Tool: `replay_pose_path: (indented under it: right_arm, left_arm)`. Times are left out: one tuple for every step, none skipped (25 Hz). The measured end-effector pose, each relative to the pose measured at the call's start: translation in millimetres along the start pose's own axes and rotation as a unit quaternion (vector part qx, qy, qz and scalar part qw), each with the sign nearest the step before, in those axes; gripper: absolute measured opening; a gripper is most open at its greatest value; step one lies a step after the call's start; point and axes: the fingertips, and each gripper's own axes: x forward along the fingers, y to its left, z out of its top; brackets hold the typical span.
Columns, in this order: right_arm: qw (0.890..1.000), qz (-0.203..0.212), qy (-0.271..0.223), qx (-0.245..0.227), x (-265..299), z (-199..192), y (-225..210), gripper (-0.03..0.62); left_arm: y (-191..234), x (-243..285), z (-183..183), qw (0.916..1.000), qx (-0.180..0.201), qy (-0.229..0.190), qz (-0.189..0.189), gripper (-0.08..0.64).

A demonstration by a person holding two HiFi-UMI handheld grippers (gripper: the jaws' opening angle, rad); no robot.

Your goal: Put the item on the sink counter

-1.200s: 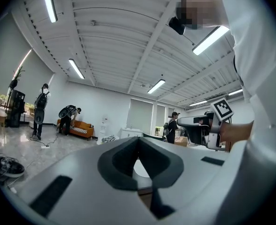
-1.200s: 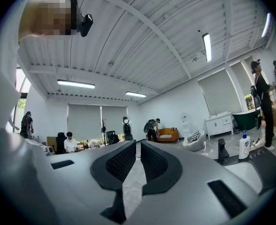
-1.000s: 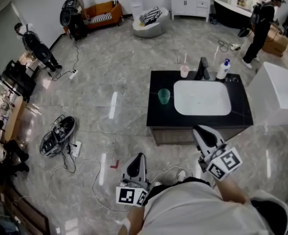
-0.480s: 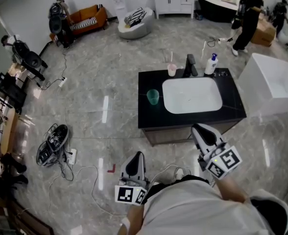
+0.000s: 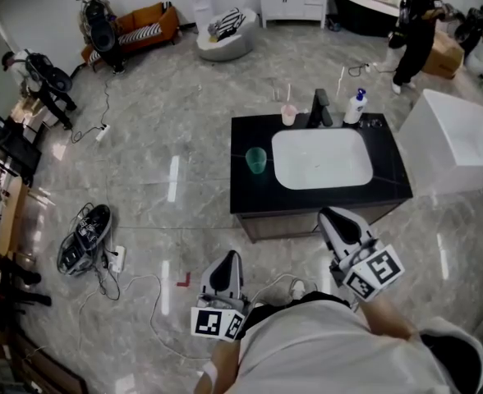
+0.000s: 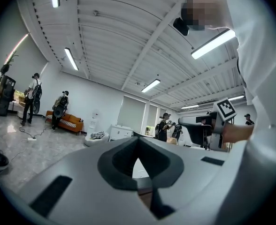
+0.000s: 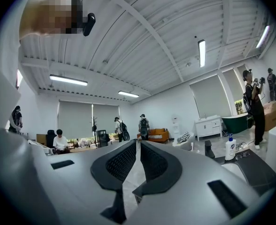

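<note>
"Is either one carrying anything?"

"No. The left gripper [image 5: 227, 258] and right gripper [image 5: 333, 215] both have their jaws together and empty, pointing level, just short of the black tabletop [image 5: 250, 192]."

"Where's the item, then?"

"I'd guess it's the green cup [image 5: 256, 160]. It's upright on the tabletop's left end, ahead of both grippers and about equally near to each."

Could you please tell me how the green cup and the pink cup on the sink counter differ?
The green cup is translucent green; the pink cup is pale pink. The green cup stands at the left side of the counter, beside the basin; the pink cup stands at the back, just left of the faucet. Both stand upright on the black counter, outside the basin.
</note>
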Motion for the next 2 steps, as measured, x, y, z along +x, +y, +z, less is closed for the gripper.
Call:
replay_pose_path:
  right_arm:
    - [1.000, 0.000, 0.000, 0.000, 0.4, 0.5, -0.9, 0.054]
    - [1.000, 0.000, 0.001, 0.000, 0.8, 1.2, -1.9, 0.054]
  left_arm:
    - [-0.7, 2.1, 0.9, 1.0000, 0.000, -0.001, -0.001, 0.002]
    - [-1.5, 4.2, 2.0, 1.0000, 0.000, -0.002, -0.003, 0.002]
